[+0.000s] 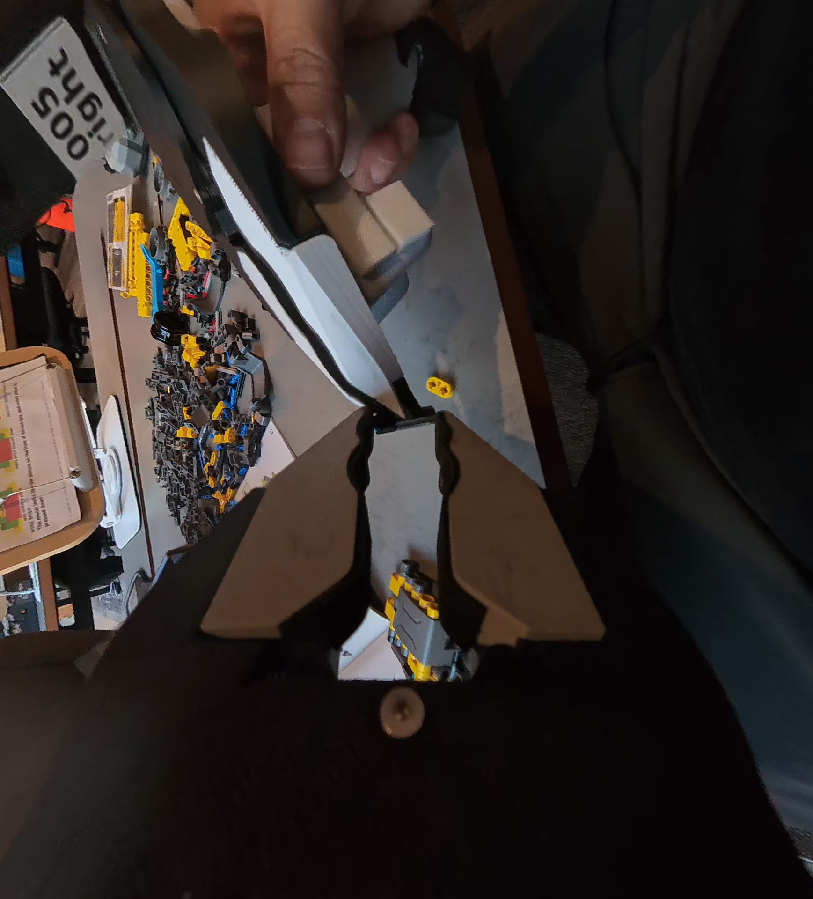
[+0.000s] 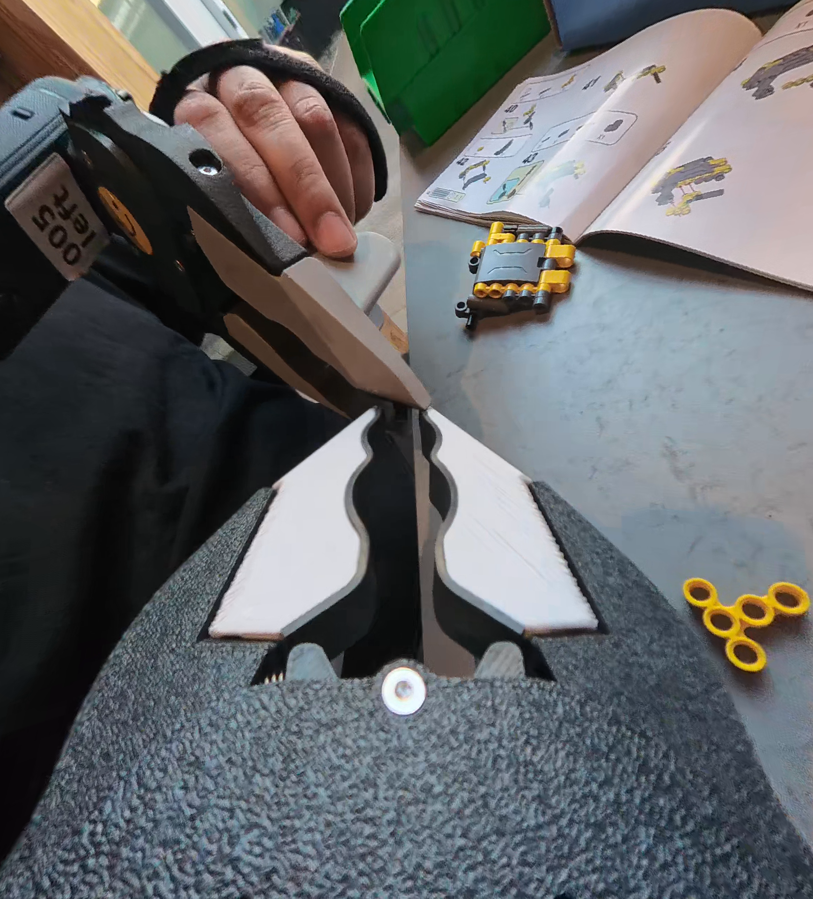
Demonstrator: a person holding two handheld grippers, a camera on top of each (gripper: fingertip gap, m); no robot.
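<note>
Between both tools' tips (image 1: 403, 422), small black piece (image 1: 406, 424).

Your right gripper (image 2: 400, 413) met the left gripper (image 2: 406, 401) tip-to-tip beside a yellow-black brick assembly (image 2: 516, 272), booklet (image 2: 662, 146), yellow connector (image 2: 747, 620).

I'm seeing my right gripper (image 2: 402, 413) meeting the left gripper's (image 1: 404, 421) tips, apparently over the table edge (image 2: 406, 311). Ahead and right of it a small brick assembly (image 2: 516, 272) is lying before the open booklet (image 2: 686, 160); a three-armed piece (image 2: 744, 620) is sitting nearer, at right.
</note>
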